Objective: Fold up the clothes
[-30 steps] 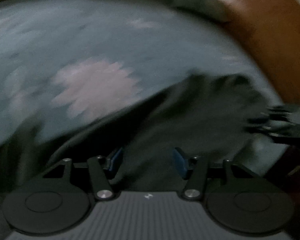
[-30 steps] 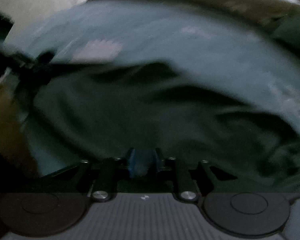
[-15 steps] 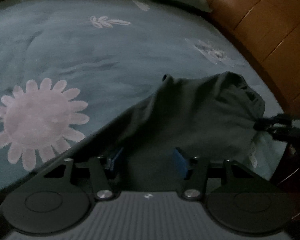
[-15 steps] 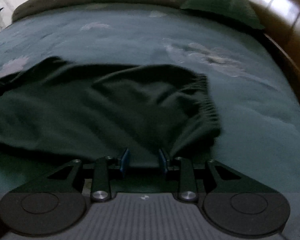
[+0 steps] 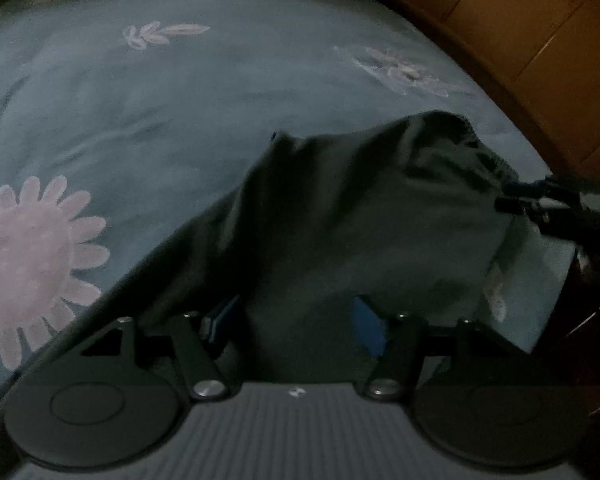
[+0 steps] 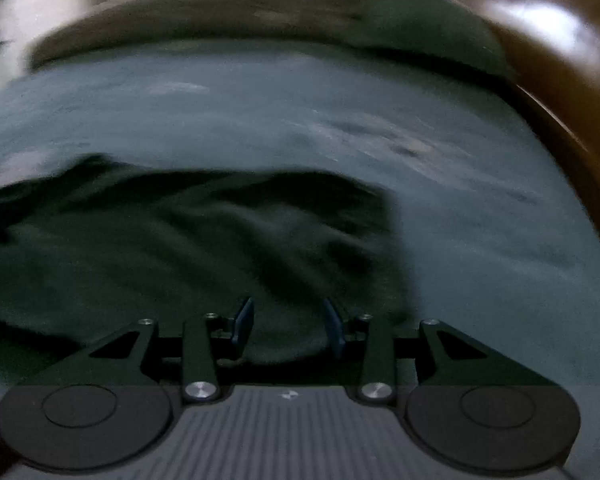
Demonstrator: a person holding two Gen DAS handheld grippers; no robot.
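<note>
A dark green garment [image 5: 360, 220] lies crumpled on the blue flowered bedspread [image 5: 160, 120]. My left gripper [image 5: 292, 320] sits low over its near edge. Its jaws are opening, and cloth lies loose between the blue pads [image 5: 366, 324] without being pinched. The right gripper [image 5: 540, 200] shows at the garment's gathered far corner on the right. In the right wrist view the garment [image 6: 220, 240] spreads out to the left. My right gripper [image 6: 289, 324] is at its edge with jaws opening and slack cloth between the pads [image 6: 244, 322].
A brown wooden bed frame [image 5: 520, 40] curves along the right side, also seen as the bed frame [image 6: 572, 92] in the right wrist view. A green pillow [image 6: 420, 28] and a beige blanket edge [image 6: 180, 12] lie at the head. A large pink flower print [image 5: 24, 264] marks the bedspread at left.
The garment swung across the bed and has settled onto it. Both grippers' pads have spread wider apart, the right one more clearly. The right view has become blurred again.
</note>
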